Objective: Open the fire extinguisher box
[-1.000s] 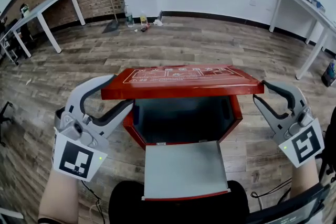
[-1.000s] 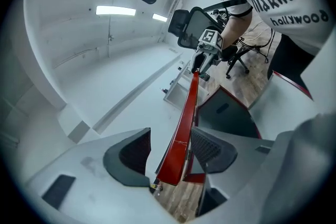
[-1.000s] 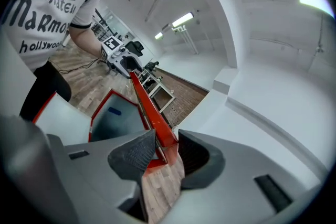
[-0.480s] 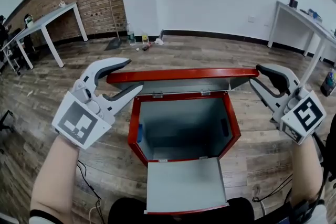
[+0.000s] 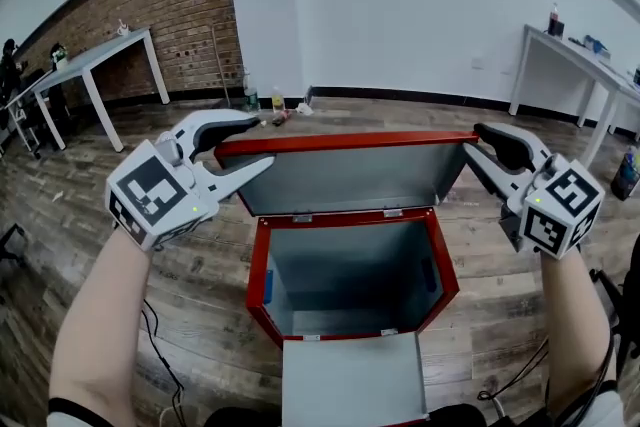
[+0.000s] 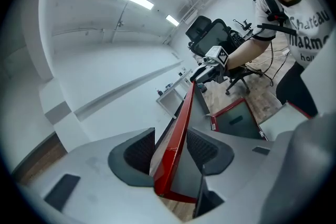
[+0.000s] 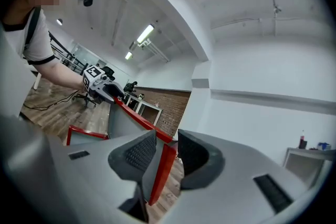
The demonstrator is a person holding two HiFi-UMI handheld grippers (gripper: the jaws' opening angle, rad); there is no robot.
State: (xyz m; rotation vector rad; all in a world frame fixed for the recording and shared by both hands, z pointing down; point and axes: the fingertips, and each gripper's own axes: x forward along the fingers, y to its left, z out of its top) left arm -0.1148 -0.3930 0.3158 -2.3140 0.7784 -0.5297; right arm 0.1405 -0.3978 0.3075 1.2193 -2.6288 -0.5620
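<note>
A red fire extinguisher box (image 5: 258,265) stands on the wooden floor. Its lid (image 5: 340,177) is raised almost upright, grey inside facing me, and its grey front flap (image 5: 350,380) lies folded down towards me. My left gripper (image 5: 255,143) is at the lid's top left corner. In the left gripper view the red rim (image 6: 181,123) runs between the pads of that gripper (image 6: 170,149), whose jaws have just been closing onto it. My right gripper (image 5: 473,140) clasps the top right corner. The right gripper view shows the lid edge (image 7: 160,170) pinched in its jaws (image 7: 167,149).
White tables stand at the left by the brick wall (image 5: 100,55) and at the right (image 5: 570,45). Bottles (image 5: 262,100) and a dustpan (image 5: 215,50) sit against the far wall. A cable (image 5: 155,335) trails on the floor by my left arm.
The lid has swung from lying flat over the box to nearly upright. Both grippers rose and moved away from me with its ends, rolling as it turned.
</note>
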